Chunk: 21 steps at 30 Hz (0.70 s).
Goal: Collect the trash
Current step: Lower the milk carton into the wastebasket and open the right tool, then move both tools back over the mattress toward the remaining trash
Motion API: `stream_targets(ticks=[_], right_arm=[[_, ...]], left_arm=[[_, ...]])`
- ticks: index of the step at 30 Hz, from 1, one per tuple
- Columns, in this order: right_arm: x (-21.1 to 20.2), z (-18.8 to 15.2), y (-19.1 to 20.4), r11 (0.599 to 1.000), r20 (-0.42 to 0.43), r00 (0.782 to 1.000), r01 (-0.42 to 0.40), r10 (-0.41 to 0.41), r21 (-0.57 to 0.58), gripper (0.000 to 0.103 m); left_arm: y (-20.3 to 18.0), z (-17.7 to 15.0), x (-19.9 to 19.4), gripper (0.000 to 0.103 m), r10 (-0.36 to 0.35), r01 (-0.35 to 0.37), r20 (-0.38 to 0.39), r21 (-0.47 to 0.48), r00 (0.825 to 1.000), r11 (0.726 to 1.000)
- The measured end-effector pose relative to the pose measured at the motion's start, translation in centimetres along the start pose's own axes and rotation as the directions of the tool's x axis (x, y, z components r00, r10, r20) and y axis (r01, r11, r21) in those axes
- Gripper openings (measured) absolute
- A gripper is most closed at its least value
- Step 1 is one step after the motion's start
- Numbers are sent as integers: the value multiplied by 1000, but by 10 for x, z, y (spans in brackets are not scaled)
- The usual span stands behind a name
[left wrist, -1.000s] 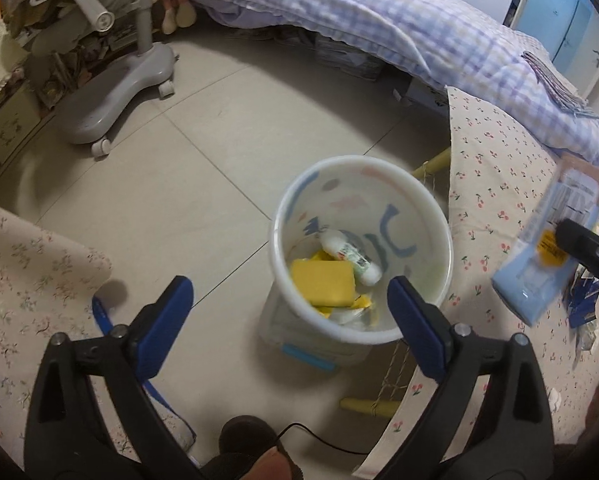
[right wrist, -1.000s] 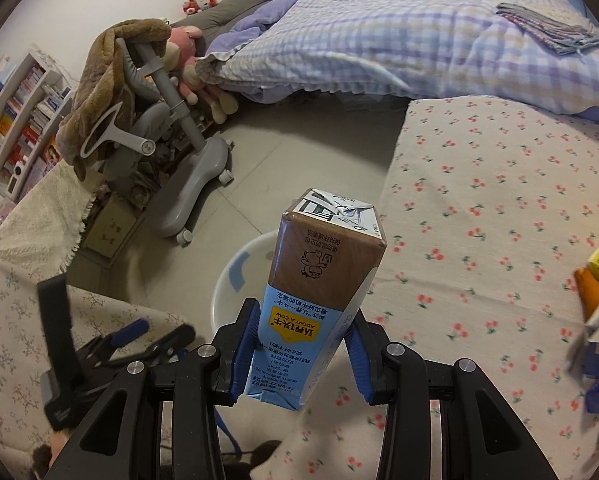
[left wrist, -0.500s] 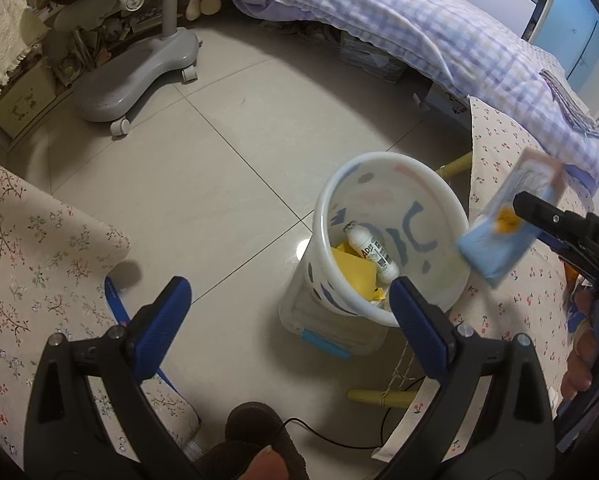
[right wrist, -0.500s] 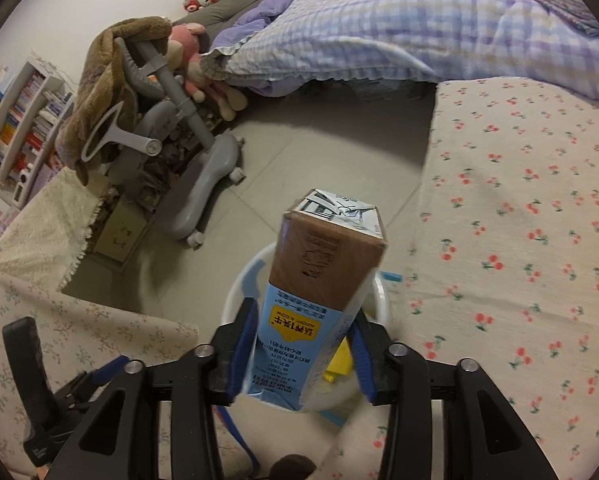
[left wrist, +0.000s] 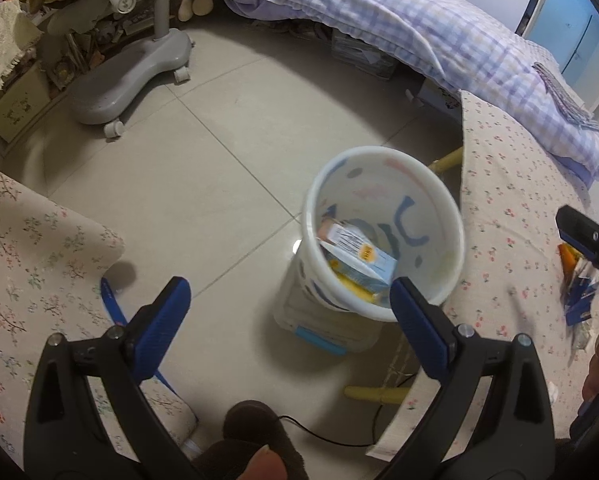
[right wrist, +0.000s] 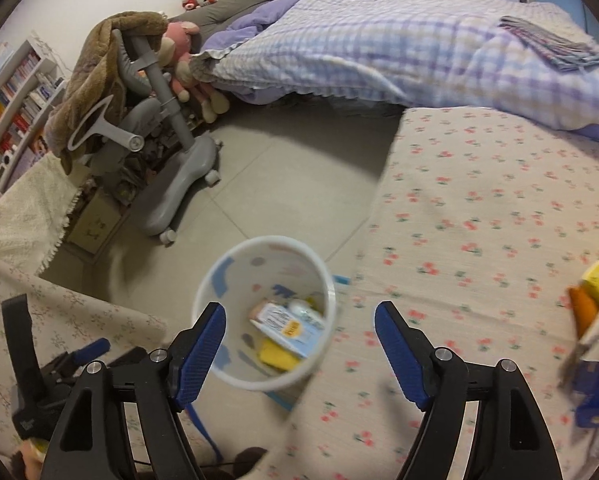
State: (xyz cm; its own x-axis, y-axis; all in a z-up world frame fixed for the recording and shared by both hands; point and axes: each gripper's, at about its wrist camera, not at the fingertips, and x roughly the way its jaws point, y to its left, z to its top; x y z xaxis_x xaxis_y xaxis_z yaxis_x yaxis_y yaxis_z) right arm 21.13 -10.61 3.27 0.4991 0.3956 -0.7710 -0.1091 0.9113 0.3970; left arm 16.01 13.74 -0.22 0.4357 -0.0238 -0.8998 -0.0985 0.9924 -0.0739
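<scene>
A white trash bin [left wrist: 383,168] stands on the floor by the table; it also shows in the right wrist view [right wrist: 219,276]. A blue and brown milk carton [left wrist: 359,258] lies inside it on yellow trash, and shows in the right wrist view [right wrist: 289,328]. My left gripper [left wrist: 289,312] is open and empty, above the floor just left of the bin. My right gripper [right wrist: 299,344] is open and empty, above the bin's right rim; one finger shows in the left wrist view [left wrist: 583,232]. More trash [right wrist: 591,320] lies at the table's right edge.
The table has a cherry-print cloth [right wrist: 479,240]. A grey wheeled chair base [left wrist: 127,80] stands on the tiled floor at the back left. A bed with a checked quilt [left wrist: 419,28] runs along the back. A flowered cushion [left wrist: 31,256] is at the left.
My right gripper opened and the milk carton dropped from it into the bin. The left gripper drifted left and stayed open.
</scene>
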Motion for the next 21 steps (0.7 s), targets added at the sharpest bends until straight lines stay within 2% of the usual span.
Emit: stream_targets(ticks=[13,21], right_arm=[[-67,-31,-56,996,20,996,84,-84,15,80],[-110,-59,-104,988,31,988,149,-150,31,80]], left_arm=[[-51,-9,2,100,-62,64,-24,68,998,996],[-96,-23,0,100,-80,87,-48,178,996,980]])
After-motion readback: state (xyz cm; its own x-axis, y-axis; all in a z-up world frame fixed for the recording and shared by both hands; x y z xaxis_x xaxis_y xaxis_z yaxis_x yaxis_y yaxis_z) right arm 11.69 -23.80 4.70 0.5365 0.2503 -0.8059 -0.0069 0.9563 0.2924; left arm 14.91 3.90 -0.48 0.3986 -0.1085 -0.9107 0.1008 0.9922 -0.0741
